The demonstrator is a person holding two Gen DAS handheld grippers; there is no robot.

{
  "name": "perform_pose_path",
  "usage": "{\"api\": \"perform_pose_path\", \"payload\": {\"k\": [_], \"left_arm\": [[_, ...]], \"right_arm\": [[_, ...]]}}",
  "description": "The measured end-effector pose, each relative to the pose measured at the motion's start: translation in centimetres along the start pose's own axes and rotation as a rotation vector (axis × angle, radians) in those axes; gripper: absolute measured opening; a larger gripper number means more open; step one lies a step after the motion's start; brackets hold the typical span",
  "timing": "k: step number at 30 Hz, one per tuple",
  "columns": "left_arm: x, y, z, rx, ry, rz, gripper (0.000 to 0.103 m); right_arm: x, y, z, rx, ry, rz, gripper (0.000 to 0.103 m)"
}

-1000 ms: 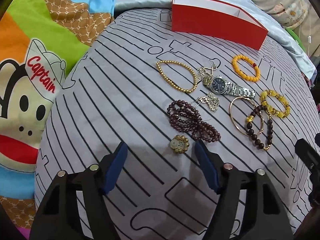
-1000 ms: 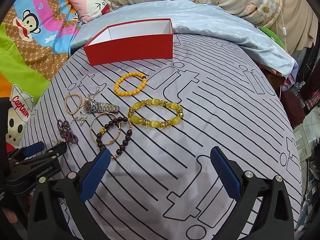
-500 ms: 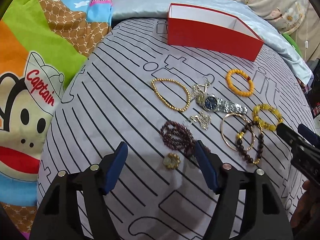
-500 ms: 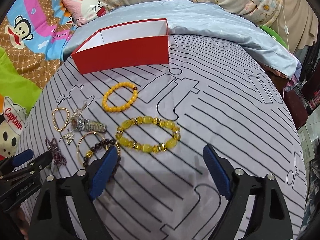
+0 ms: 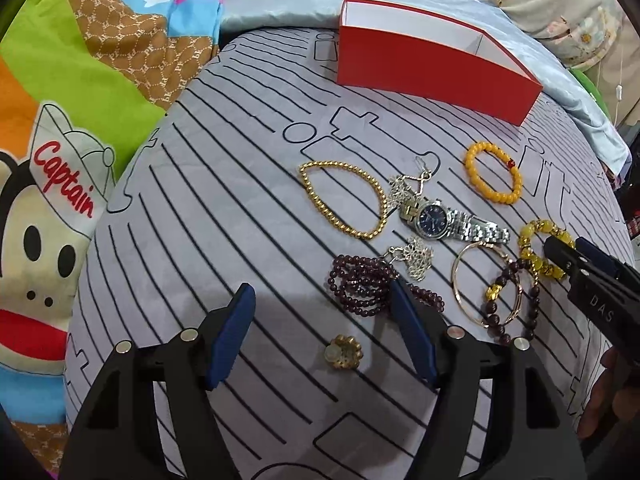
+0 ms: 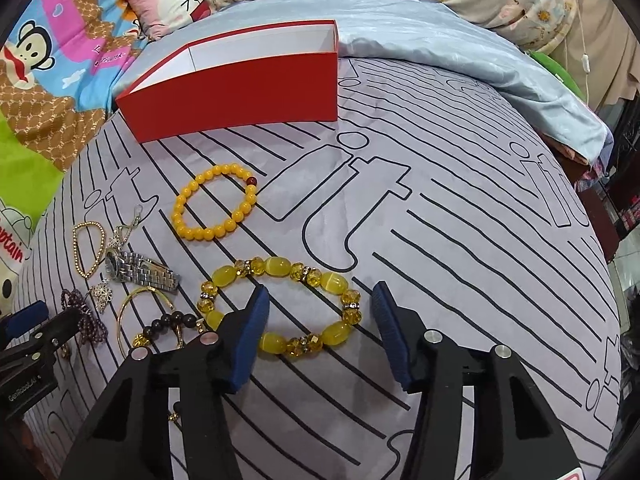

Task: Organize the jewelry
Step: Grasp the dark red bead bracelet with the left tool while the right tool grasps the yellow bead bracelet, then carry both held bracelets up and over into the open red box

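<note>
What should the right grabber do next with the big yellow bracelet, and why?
Probably lower a little and close. The right gripper is open, its fingers straddling the near side of the yellow bracelet, which lies flat on the striped cloth. Nothing is held yet, and the red box behind looks ready for it.

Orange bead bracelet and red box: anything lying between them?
Nothing. In the right wrist view only bare striped cloth separates the orange bead bracelet from the red box.
</note>
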State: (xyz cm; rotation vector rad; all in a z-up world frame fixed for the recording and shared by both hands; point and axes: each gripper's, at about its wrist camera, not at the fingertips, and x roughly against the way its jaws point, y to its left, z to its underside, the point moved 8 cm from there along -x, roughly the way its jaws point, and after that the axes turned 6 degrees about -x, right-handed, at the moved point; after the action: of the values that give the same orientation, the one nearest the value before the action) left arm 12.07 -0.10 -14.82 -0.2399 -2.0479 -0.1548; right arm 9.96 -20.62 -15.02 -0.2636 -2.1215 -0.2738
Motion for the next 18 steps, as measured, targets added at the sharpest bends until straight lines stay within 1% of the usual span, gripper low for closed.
{"api": "perform_pose_path", "payload": {"k": [2, 3, 4, 5, 7, 8, 9, 10, 11, 12, 13, 15, 18], "left_arm": [[-0.2, -0.1, -0.1, 0.005, 0.0, 0.014, 0.066], [-0.2, -0.2, -0.2, 0.007, -0.001, 0.025, 0.065], [-0.3, -0.4, -0.3, 0.006, -0.002, 0.031, 0.062], [-0.2, -0.5, -0.4, 0.003, -0.005, 0.039, 0.059], [-0.2, -0.9, -0.5, 0.0, -0.009, 0.061, 0.048], [-0.1, -1.1, -0.5, -0.004, -0.012, 0.073, 0.044], [-0.1, -1.4, -0.6, -0.008, -0.014, 0.089, 0.037], [0.0, -1.6, -0.6, -0.014, -0.015, 0.102, 0.029], [0.0, -1.9, -0.7, -0.019, -0.015, 0.114, 0.025], [0.0, -2.0, -0.6, -0.021, -0.011, 0.116, 0.016], [-0.1, -2.1, -0.5, -0.022, -0.005, 0.124, 0.013], [-0.1, -2.0, -0.5, -0.012, -0.005, 0.137, 0.011], [0.1, -2.0, -0.6, 0.001, -0.007, 0.157, 0.003]], "right_arm": [[0.0, 0.1, 0.0, 0.003, -0.003, -0.003, 0.043], [0.0, 0.1, -0.1, 0.004, -0.005, -0.004, 0.038], [0.1, 0.1, -0.1, 0.001, -0.005, -0.007, 0.033], [0.1, 0.0, -0.1, -0.003, -0.003, -0.013, 0.03], [0.1, 0.0, -0.1, -0.007, -0.001, -0.021, 0.018], [0.2, 0.1, -0.1, -0.008, 0.0, -0.026, 0.015], [0.2, 0.2, 0.0, -0.007, 0.003, -0.033, 0.011], [0.2, 0.2, 0.0, -0.007, 0.004, -0.035, 0.01], [0.2, 0.3, 0.0, -0.008, 0.005, -0.036, 0.01], [0.2, 0.3, 0.0, -0.007, 0.006, -0.039, 0.009], [0.3, 0.3, 0.1, -0.009, 0.006, -0.042, 0.009], [0.3, 0.3, 0.2, -0.016, 0.01, -0.052, 0.009], [0.5, 0.2, 0.3, -0.024, 0.014, -0.06, 0.008]]}}
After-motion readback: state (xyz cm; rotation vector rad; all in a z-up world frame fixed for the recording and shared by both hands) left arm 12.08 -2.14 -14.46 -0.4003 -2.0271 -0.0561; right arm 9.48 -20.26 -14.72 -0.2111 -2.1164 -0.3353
